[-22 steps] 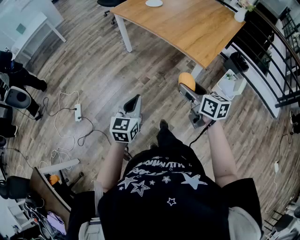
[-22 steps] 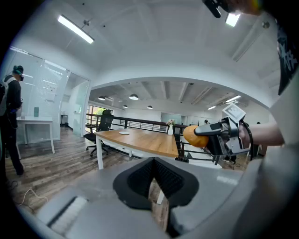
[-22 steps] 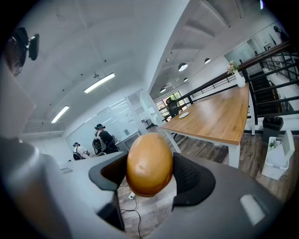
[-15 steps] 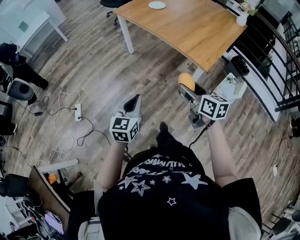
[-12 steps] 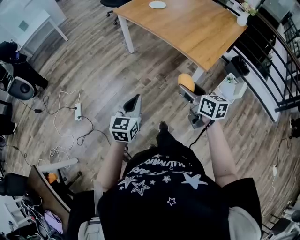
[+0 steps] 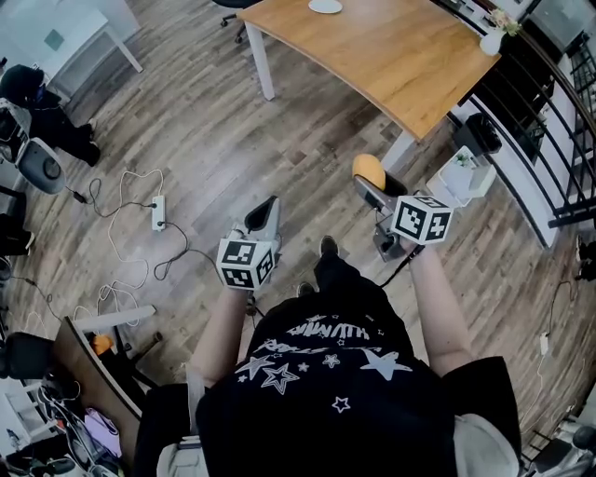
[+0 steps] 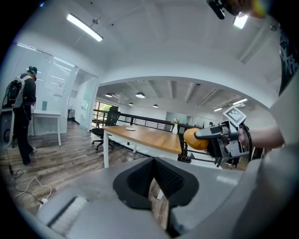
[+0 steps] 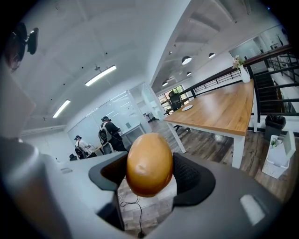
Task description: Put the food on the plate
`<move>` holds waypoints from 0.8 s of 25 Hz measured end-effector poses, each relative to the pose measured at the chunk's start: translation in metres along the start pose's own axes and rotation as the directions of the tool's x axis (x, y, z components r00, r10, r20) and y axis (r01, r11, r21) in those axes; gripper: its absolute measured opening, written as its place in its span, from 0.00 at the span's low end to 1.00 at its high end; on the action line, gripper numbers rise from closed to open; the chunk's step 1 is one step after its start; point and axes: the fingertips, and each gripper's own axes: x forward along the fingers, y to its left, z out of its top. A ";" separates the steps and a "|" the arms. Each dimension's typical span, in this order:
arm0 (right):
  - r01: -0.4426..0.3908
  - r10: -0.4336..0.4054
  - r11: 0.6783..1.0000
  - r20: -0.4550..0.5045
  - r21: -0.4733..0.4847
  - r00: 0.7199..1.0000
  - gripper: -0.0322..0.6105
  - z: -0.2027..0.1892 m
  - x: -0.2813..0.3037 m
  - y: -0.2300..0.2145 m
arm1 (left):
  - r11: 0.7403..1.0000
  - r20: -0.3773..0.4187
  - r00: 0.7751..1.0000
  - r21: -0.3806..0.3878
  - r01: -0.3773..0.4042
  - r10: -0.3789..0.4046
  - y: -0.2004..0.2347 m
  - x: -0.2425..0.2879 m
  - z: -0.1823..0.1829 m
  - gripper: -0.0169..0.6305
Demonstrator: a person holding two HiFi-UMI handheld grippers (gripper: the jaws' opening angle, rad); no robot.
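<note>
**Food held in the right jaws, plate far off on the table**

Close in front of the person, the right gripper point(image 6: 372, 186) clamps the smooth orange-brown oval piece of food point(image 8: 149, 163) between its black ribbed pads, its jaws fairly wide around it. It is carried well above the floor, likely for the walk to the plate. The left gripper point(image 6: 265, 210), alongside and apart, has its jaws drawn together on nothing, probably idle since one grip is enough. Beyond stands the long light wooden table with white legs point(image 6: 391, 56). At its far end is the small white round plate point(image 6: 325, 6), well apart from the food. The head view's top edge cuts the plate, and it is tiny elsewhere, so I cannot tell whether it is bare. The food hides where the pads touch it
</note>
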 end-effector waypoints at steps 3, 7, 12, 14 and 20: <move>-0.001 0.001 1.000 -0.013 -0.005 1.000 0.52 -0.004 0.004 0.002 | 1.000 0.002 1.000 -0.006 -0.012 0.012 0.008 -0.005 -0.001 0.03; -0.003 0.003 1.000 -0.018 0.001 1.000 0.53 -0.002 0.013 -0.003 | 1.000 0.004 1.000 -0.017 -0.026 0.026 0.016 -0.001 0.000 0.03; -0.004 0.004 1.000 -0.028 0.012 1.000 0.53 0.007 0.040 -0.019 | 0.999 -0.019 0.999 -0.016 -0.031 0.031 0.032 0.016 -0.003 0.03; 0.003 -0.002 1.000 -0.026 0.022 1.000 0.53 0.016 0.055 -0.030 | 0.999 -0.029 0.999 -0.014 -0.045 0.045 0.048 0.028 0.001 0.03; 0.000 0.000 0.999 0.007 0.040 1.000 0.53 0.063 0.102 -0.064 | 0.998 -0.016 0.998 -0.011 -0.064 0.064 0.086 0.082 0.036 0.03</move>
